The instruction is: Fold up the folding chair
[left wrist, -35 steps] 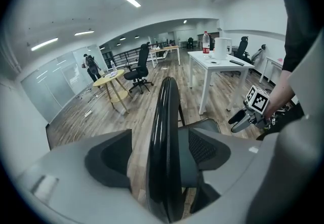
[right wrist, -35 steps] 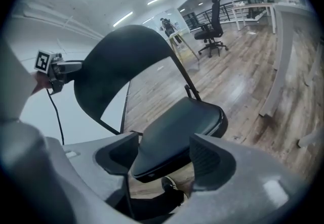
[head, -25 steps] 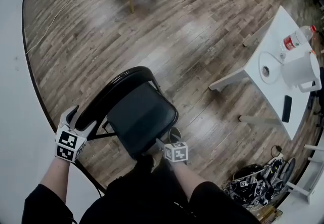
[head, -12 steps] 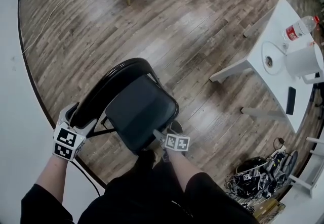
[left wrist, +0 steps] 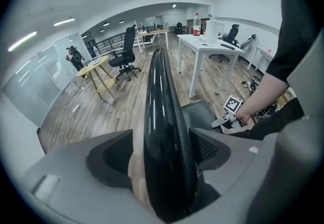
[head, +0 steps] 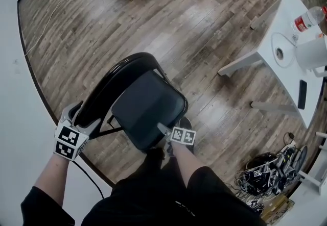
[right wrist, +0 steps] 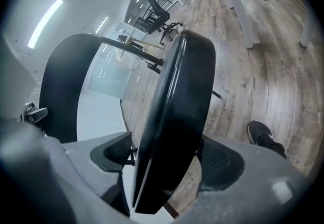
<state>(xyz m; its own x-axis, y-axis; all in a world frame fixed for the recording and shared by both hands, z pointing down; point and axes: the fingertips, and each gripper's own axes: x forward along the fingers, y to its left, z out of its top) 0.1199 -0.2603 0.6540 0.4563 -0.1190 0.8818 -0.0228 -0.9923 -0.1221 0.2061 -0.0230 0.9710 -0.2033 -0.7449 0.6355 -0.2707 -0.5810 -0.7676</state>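
Note:
The black folding chair stands open in front of me, its seat (head: 148,107) to the right of the curved backrest (head: 115,79). My left gripper (head: 83,119) is shut on the backrest's top rim (left wrist: 162,106). The rim runs deep between the jaws and lies against the right pad. My right gripper (head: 163,131) is at the seat's front edge. Its jaws have just been opening, and they stand wide with the thick seat edge (right wrist: 177,106) between them. A sliver of wall shows beside the left pad. The backrest (right wrist: 58,86) rises at the left of the right gripper view.
A pale wall (head: 20,92) runs close on the left. To the right stands a white table (head: 286,26) with a bottle (head: 309,16), a white jug (head: 311,54) and a phone (head: 302,94). A heap of cables (head: 265,174) lies at the lower right. My shoe (head: 185,124) is beside the seat.
The right gripper has sunk and rolled at the seat's front edge. The left gripper has stayed on the backrest rim. The chair has kept its open shape.

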